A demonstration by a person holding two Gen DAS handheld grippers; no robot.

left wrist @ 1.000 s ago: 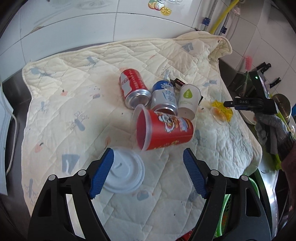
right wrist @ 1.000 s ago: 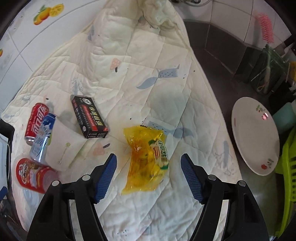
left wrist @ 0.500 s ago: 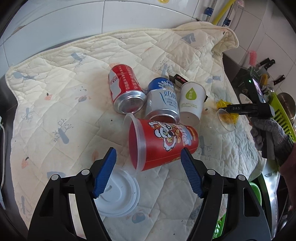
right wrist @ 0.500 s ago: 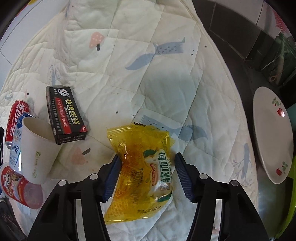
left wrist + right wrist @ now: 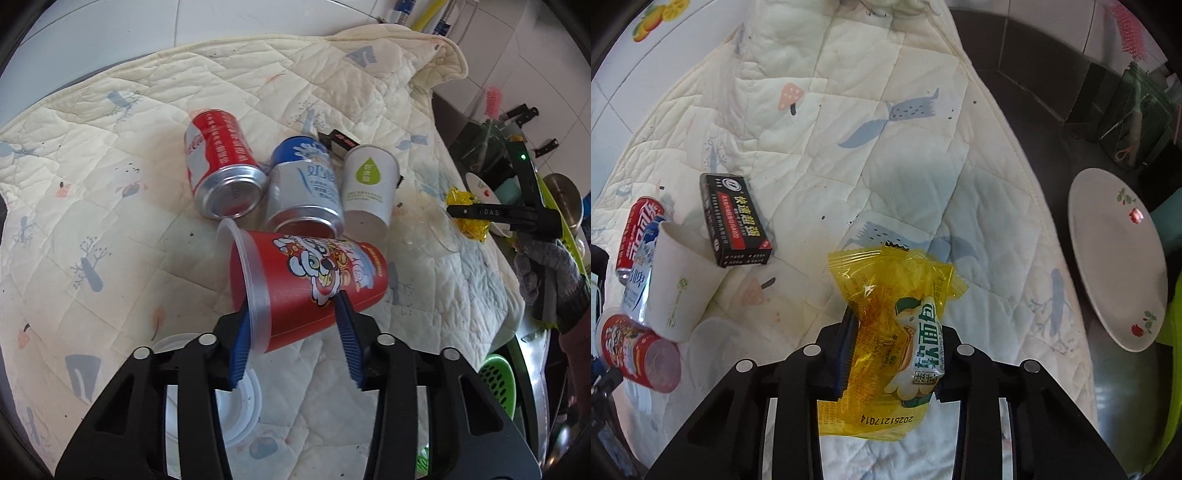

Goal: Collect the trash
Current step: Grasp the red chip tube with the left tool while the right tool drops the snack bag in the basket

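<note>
Both grasps made, lift pending. Left gripper (image 5: 295, 332): fingers closed on the red snack cup (image 5: 306, 273), lying on its side mid-quilt (image 5: 110, 206), its rim against two cans (image 5: 225, 162) and a paper cup (image 5: 369, 184). Right gripper (image 5: 892, 354): fingers pinch the yellow wrapper (image 5: 894, 314) near the quilt's right edge. Next: raise straight up; a sideways drag would likely roll the cans. Plate (image 5: 1115, 258) crowds the right; open quilt lies toward the far edge.
</note>
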